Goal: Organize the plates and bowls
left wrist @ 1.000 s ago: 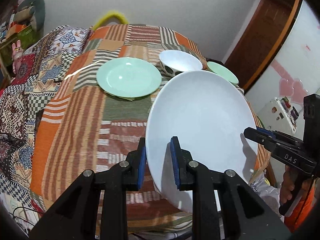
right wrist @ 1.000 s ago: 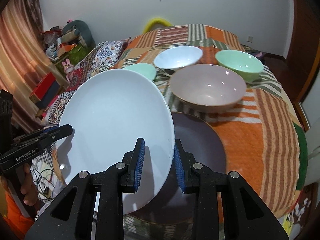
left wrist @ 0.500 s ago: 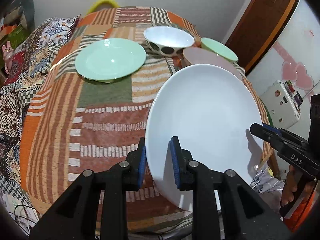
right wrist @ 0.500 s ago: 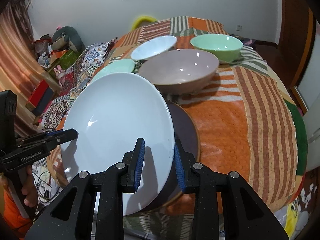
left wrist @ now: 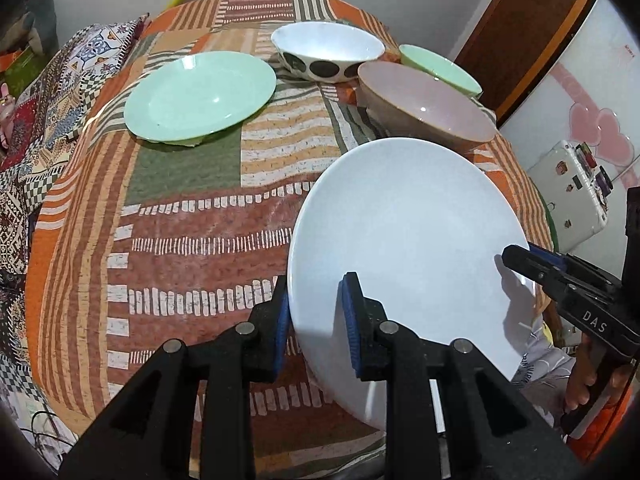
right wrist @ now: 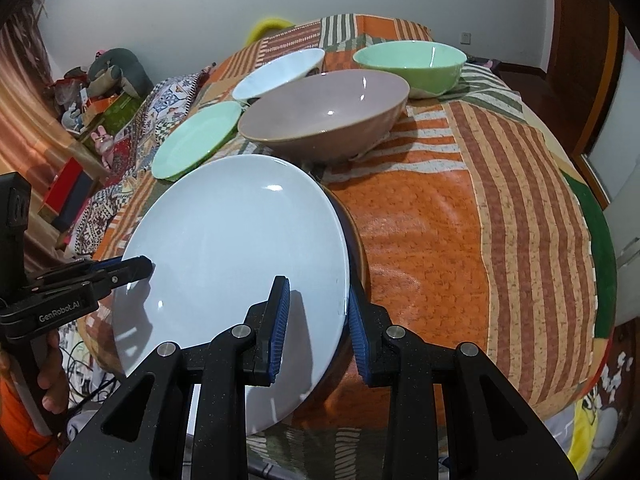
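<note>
A large white plate hangs tilted over the near edge of the table, held by its two opposite rims. My left gripper is shut on its near left rim. My right gripper is shut on the opposite rim and shows at the right of the left wrist view. Just under the white plate lies a dark plate, mostly covered. Farther back stand a mint plate, a white bowl with black dots, a mauve bowl and a green bowl.
The round table wears a striped orange patchwork cloth. A patterned bedcover lies to the left and a white box stands to the right by a wooden door. A hand grips the right tool.
Both grippers have carried the white plate forward and down toward the table. It now hides nearly all of the dark plate, and the bowls look closer.
</note>
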